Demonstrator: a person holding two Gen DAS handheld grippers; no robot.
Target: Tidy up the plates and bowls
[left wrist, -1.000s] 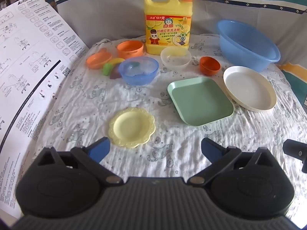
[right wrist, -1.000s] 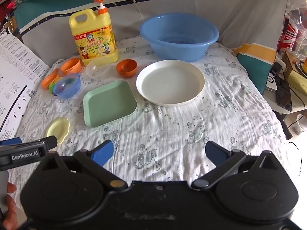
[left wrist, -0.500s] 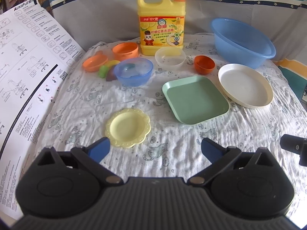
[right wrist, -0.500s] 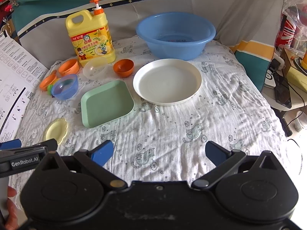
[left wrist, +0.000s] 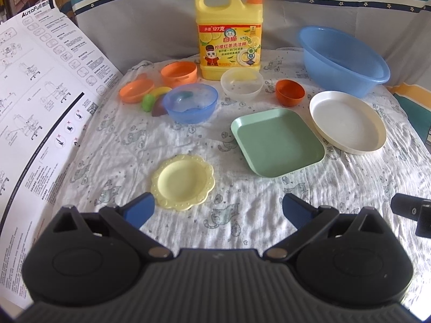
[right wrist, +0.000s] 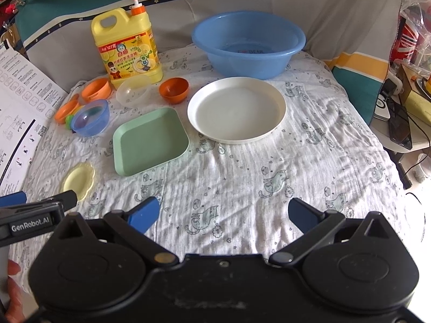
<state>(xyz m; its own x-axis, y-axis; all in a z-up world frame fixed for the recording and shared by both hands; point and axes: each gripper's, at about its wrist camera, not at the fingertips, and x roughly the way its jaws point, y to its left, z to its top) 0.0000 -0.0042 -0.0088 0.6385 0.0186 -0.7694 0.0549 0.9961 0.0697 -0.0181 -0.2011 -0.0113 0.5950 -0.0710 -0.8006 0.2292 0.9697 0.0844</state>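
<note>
A small yellow scalloped plate (left wrist: pixel 183 181) lies nearest my left gripper (left wrist: pixel 218 210), which is open and empty just short of it. A green square plate (left wrist: pixel 277 141) and a round white plate (left wrist: pixel 347 121) lie further right. Behind them stand a blue translucent bowl (left wrist: pixel 190 102), a clear bowl (left wrist: pixel 241 83), a small dark orange bowl (left wrist: pixel 289 91) and two orange dishes (left wrist: pixel 179 72). My right gripper (right wrist: pixel 223 214) is open and empty above bare cloth, nearer than the white plate (right wrist: pixel 237 109) and green plate (right wrist: pixel 149 140).
A big blue basin (right wrist: pixel 247 43) stands at the back right and a yellow detergent jug (left wrist: pixel 229 32) at the back middle. A printed instruction sheet (left wrist: pixel 35 102) rises along the left edge. A side table with cables (right wrist: pixel 401 123) is off the right edge.
Both grippers have moved slightly forward toward the dishes, so the plates sit a little lower and nearer in view. Both stay open and empty.
</note>
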